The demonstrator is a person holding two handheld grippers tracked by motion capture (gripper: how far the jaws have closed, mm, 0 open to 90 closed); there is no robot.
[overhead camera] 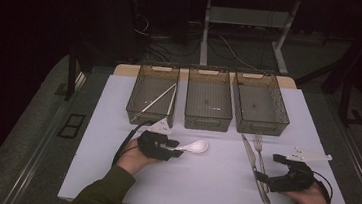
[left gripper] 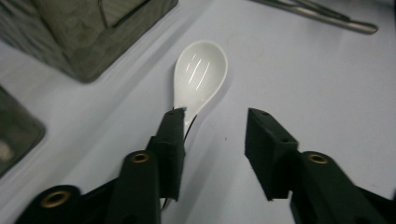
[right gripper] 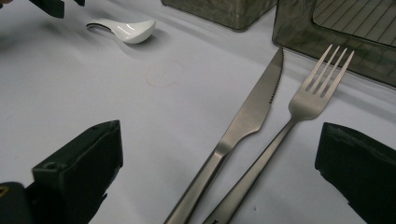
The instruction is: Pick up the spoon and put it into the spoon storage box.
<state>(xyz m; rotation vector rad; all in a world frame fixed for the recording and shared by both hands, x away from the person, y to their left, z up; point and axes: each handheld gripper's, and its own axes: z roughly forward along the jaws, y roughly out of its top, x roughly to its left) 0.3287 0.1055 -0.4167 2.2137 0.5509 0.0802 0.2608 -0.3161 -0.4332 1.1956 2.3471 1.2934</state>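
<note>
Straddling the handle of the white ceramic spoon (left gripper: 201, 74) just in front of the middle bin (overhead camera: 209, 99), the left gripper (left gripper: 215, 135), jaws spread, risks flipping the glossy spoon if closed off-centre.

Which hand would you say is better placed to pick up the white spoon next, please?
Left. The left tool stands open at the white spoon's handle, one jaw touching it. The right tool is open around the knife and fork, far off.
</note>
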